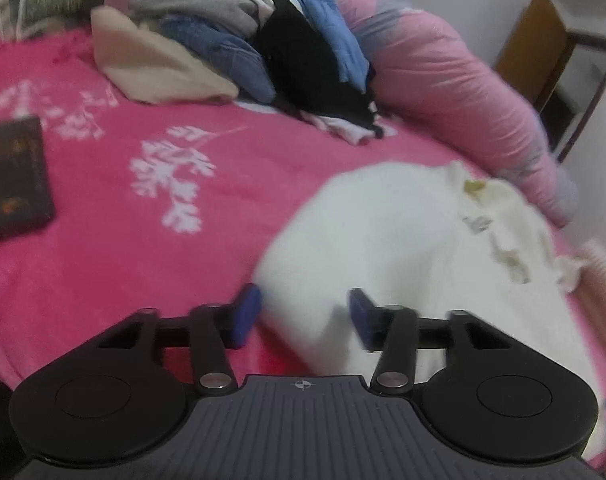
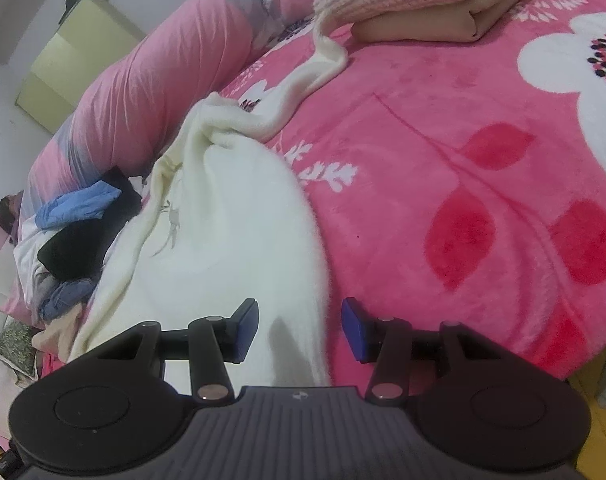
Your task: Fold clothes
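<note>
Pink floral bed (image 2: 443, 128) carries a white fleecy garment (image 2: 231, 240), rumpled near the front edge; soft, light and floppy, best taken at a hem corner; left gripper (image 1: 303, 314) and right gripper (image 2: 299, 326) both have fingers spread around its near hem, not pinching.

The left black two-finger gripper with blue pads (image 1: 305, 316) stands with jaws spread wide. The right black two-finger gripper with blue pads (image 2: 300, 327) is likewise parted, clamping nothing.
</note>
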Available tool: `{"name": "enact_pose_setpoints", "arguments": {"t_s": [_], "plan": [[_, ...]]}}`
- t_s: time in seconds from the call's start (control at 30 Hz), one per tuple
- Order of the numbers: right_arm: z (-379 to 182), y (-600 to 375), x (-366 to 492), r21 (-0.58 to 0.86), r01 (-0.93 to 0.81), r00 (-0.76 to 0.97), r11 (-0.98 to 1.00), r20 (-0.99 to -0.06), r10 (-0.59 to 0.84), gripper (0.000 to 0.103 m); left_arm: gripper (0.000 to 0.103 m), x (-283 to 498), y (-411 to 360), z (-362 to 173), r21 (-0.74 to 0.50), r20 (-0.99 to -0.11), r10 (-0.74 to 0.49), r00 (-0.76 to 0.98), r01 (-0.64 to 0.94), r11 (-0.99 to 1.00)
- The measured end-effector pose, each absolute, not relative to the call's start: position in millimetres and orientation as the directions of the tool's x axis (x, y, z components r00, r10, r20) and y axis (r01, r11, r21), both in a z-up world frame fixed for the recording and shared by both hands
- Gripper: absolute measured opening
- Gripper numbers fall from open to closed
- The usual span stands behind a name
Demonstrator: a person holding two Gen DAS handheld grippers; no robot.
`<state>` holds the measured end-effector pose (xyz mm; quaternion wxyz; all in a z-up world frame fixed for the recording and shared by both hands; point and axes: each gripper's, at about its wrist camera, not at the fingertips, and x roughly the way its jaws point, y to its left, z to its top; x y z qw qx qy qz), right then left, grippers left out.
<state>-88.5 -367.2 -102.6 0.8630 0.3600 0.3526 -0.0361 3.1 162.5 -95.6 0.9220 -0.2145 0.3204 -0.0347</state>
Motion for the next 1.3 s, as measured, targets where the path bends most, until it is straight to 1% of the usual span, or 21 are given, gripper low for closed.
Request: {"name": "enact_pose_setpoints", "arguments": {"t_s": [0.03,0.1,0.13,0.17,0.23,0.33,0.43,0.57,0.63,0.7,0.77,0.8,0.83,0.9,1.0,1.07,1.13,1.17,1.2,1.23,1.3], "plan": [[-102,-367,-89,0.594,0.316,0.749,0.740,-0.635,0.190,0.050,0.065,3,164,-97,-0.439,-0.573,-0.219,0.789,-0.071,0.896],[-104,-366,-89,0.594,0.318,0.750,0.738,-0.635,0.188,0.050,0.064,4,162,-100,-0.456,-0.578,-0.223,0.785,-0.084,0.886],[-105,-366,-89,0.595,0.320,0.750,0.737,-0.635,0.187,0.050,0.061,4,162,-100,-0.456,-0.575,-0.214,0.790,-0.091,0.886],[-106,-366,-88,0.594,0.323,0.749,0.736,-0.636,0.185,0.051,0.054,4,161,-101,-0.455,-0.572,-0.206,0.794,-0.099,0.885],[-106,-364,-87,0.590,0.327,0.747,0.738,-0.640,0.181,0.052,0.012,5,160,-102,-0.455,-0.566,-0.189,0.802,-0.113,0.883],[-104,-362,-85,0.584,0.331,0.743,0.741,-0.646,0.177,0.055,0.011,-4,167,-87,-0.530,-0.468,-0.195,0.862,-0.098,0.842],[-103,-360,-84,0.574,0.331,0.739,0.749,-0.651,0.173,0.056,0.011,2,176,-57,-0.593,-0.380,-0.235,0.895,-0.041,0.804],[-103,-359,-82,0.559,0.328,0.734,0.761,-0.658,0.167,0.057,0.011,46,211,-23,-0.759,-0.286,-0.311,0.907,-0.016,0.651],[-103,-359,-81,0.557,0.330,0.733,0.762,-0.660,0.165,0.057,0.010,79,242,-24,-0.840,-0.263,-0.265,0.928,-0.085,0.535],[-103,-360,-80,0.559,0.329,0.734,0.761,-0.659,0.166,0.057,0.011,112,275,-29,-0.902,-0.256,-0.199,0.946,-0.159,0.402],[-104,-359,-81,0.559,0.327,0.737,0.762,-0.656,0.166,0.057,0.015,145,308,-34,-0.942,-0.258,-0.131,0.957,-0.219,0.254],[-104,-359,-81,0.558,0.324,0.738,0.764,-0.654,0.164,0.057,0.022,161,325,-37,-0.954,-0.262,-0.097,0.960,-0.243,0.176],[-104,-358,-82,0.554,0.323,0.740,0.768,-0.653,0.161,0.057,0.027,169,336,-48,-0.952,-0.296,-0.086,0.951,-0.286,0.108],[-104,-356,-82,0.543,0.317,0.742,0.778,-0.653,0.154,0.057,0.028,169,350,-76,-0.927,-0.376,-0.088,0.923,-0.376,0.014],[-104,-352,-79,0.519,0.305,0.739,0.799,-0.658,0.145,0.059,0.039,147,350,-92,-0.917,-0.399,-0.046,0.916,-0.398,0.031],[-103,-349,-77,0.504,0.296,0.735,0.812,-0.662,0.143,0.065,0.040,133,345,-91,-0.918,-0.394,-0.053,0.917,-0.391,0.066],[-101,-347,-74,0.486,0.286,0.730,0.826,-0.668,0.140,0.066,0.041,123,340,-79,-0.919,-0.381,-0.075,0.922,-0.369,0.136],[-101,-346,-74,0.478,0.282,0.729,0.832,-0.671,0.138,0.066,0.042,119,334,-71,-0.920,-0.367,-0.091,0.926,-0.346,0.185],[-101,-345,-74,0.472,0.279,0.728,0.836,-0.672,0.136,0.066,0.047,114,325,-62,-0.918,-0.350,-0.119,0.929,-0.315,0.241],[-100,-345,-74,0.470,0.277,0.728,0.838,-0.672,0.136,0.066,0.052,110,312,-55,-0.912,-0.338,-0.165,0.926,-0.279,0.301],[-99,-346,-76,0.470,0.276,0.731,0.838,-0.669,0.134,0.066,0.056,104,287,-43,-0.890,-0.327,-0.272,0.905,-0.198,0.411]]}}
